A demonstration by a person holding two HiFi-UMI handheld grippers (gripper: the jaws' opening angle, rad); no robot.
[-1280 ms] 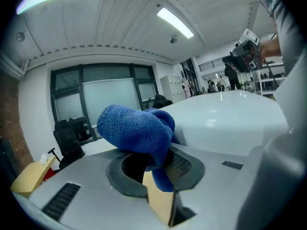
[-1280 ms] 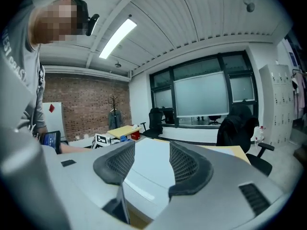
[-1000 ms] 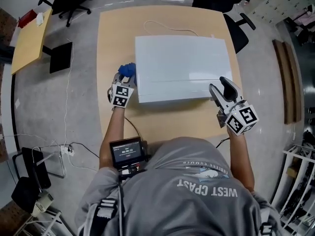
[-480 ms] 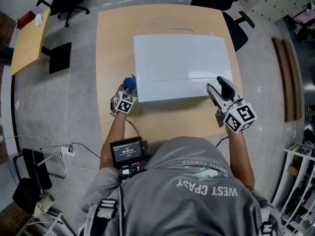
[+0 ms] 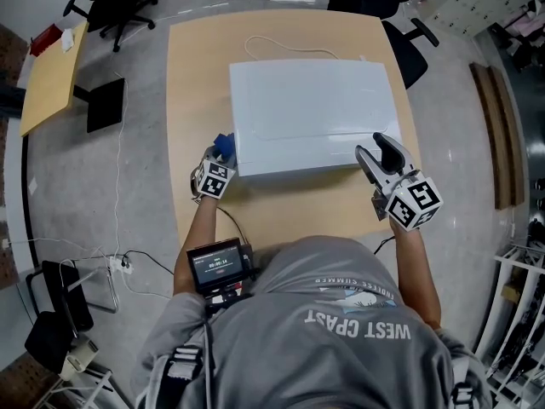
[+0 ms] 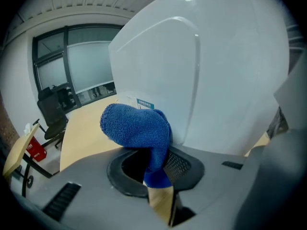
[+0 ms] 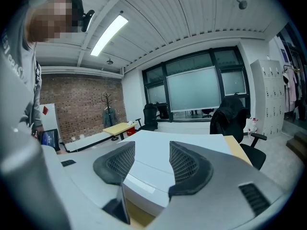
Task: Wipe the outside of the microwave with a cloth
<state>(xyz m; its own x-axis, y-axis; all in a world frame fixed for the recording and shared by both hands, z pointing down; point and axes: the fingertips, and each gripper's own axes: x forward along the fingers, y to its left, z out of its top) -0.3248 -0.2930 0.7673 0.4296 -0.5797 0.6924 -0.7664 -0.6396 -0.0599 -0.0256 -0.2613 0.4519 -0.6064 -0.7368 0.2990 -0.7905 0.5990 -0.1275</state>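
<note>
My left gripper [image 6: 154,163] has its jaws drawn in close and pinched on a blue cloth [image 6: 137,126], which bunches up into a rounded wad above the pads, with a short tail hanging down between them. I hold it at the left side of the white microwave [image 5: 311,113], near that side's front corner, angled downward. The wad sits right beside the microwave's pale side wall, though I cannot tell for sure whether the fabric presses on it. A small printed label on that wall peeks out just behind the top of the cloth. My right gripper [image 7: 151,163] has its jaws standing apart with nothing gripped between the pads. Through the gap I see the microwave's flat top and its front corner just below and beyond. From the head view, that gripper sits at the microwave's front right corner, its tips over the edge of the top; whether they touch it I cannot tell. The microwave itself rests on a wooden table [image 5: 194,66], with a white cord [image 5: 285,43] curling on the tabletop behind its back edge.
</note>
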